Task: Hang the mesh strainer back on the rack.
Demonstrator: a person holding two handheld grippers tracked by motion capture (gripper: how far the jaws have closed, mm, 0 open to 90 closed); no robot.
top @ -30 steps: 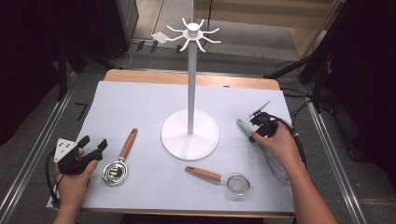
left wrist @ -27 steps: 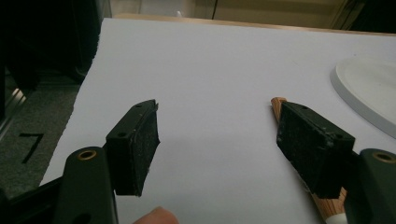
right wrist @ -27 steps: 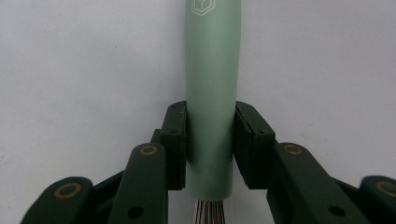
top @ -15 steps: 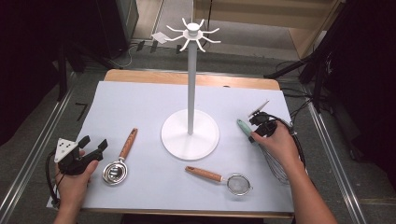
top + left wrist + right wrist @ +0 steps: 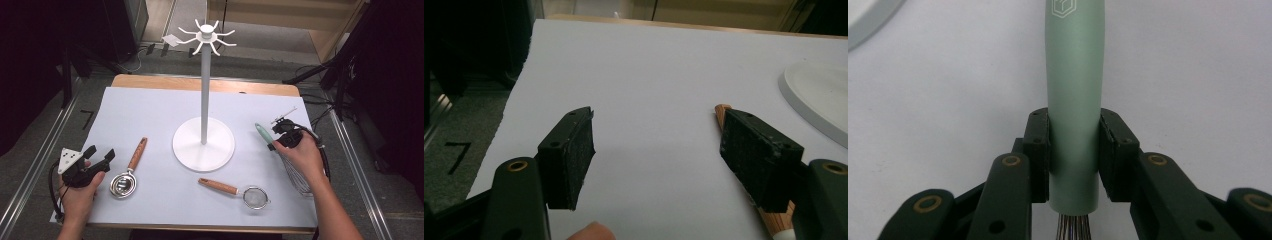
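My right gripper [image 5: 280, 136] is shut on the pale green handle [image 5: 263, 135] of a wire whisk near the right edge of the table. In the right gripper view both pads clamp that whisk handle [image 5: 1074, 100], my right gripper [image 5: 1074, 155] holding it just above the wires. The whisk's wires [image 5: 296, 176] run back under the hand. My left gripper [image 5: 100, 152] rests at the left edge, open, with nothing between its jaws. In its own view my left gripper [image 5: 656, 150] stands over bare white sheet, with a wooden handle [image 5: 722, 111] behind the right jaw.
A white hook stand [image 5: 203, 145] stands mid-table, its hooks [image 5: 206, 37] high on the pole. A metal scoop [image 5: 123, 184] with a wooden handle lies right of my left gripper. A small strainer [image 5: 256, 196] with a wooden handle lies near the front edge. A white sheet [image 5: 150, 110] covers the table.
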